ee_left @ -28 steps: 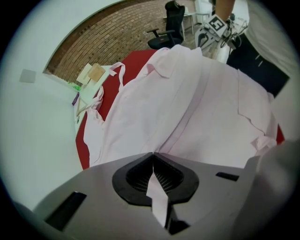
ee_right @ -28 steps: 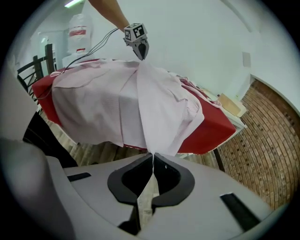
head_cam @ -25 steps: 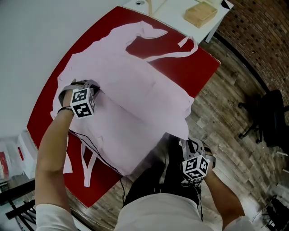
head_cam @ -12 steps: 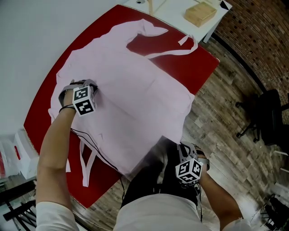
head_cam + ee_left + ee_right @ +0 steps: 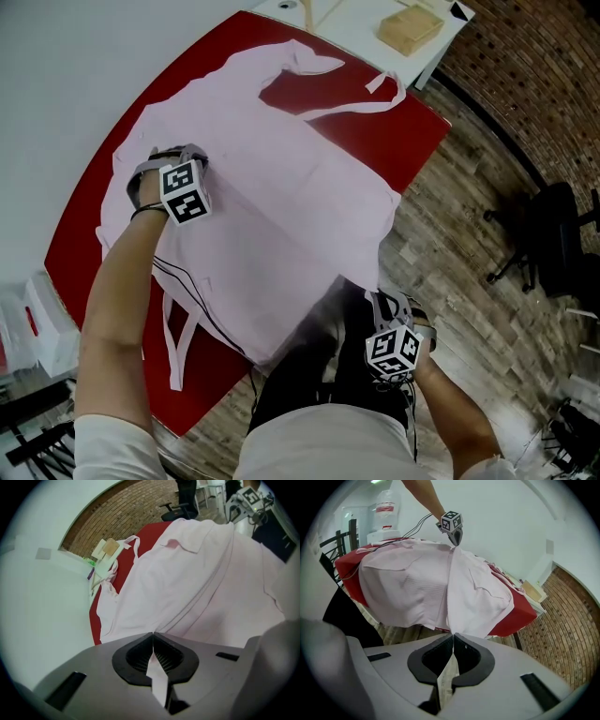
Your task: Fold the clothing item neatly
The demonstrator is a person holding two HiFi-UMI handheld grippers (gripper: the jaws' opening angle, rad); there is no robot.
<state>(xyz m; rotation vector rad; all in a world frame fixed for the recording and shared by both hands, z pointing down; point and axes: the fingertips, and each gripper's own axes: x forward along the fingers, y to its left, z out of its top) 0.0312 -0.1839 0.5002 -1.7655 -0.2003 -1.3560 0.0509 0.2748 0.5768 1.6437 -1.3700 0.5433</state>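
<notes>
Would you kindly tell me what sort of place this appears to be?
Probably an office or studio workroom: a brick wall, a black swivel chair on wood-plank floor, and a white desk beyond the red table bearing the pink garment.

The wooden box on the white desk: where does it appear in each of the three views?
Head view: wooden box at the top edge, right of centre.
Left gripper view: wooden box upper left, below the brick wall.
Right gripper view: wooden box at the right, mid-height.
Shared landmark: the red table's far corner, just before it.
</notes>
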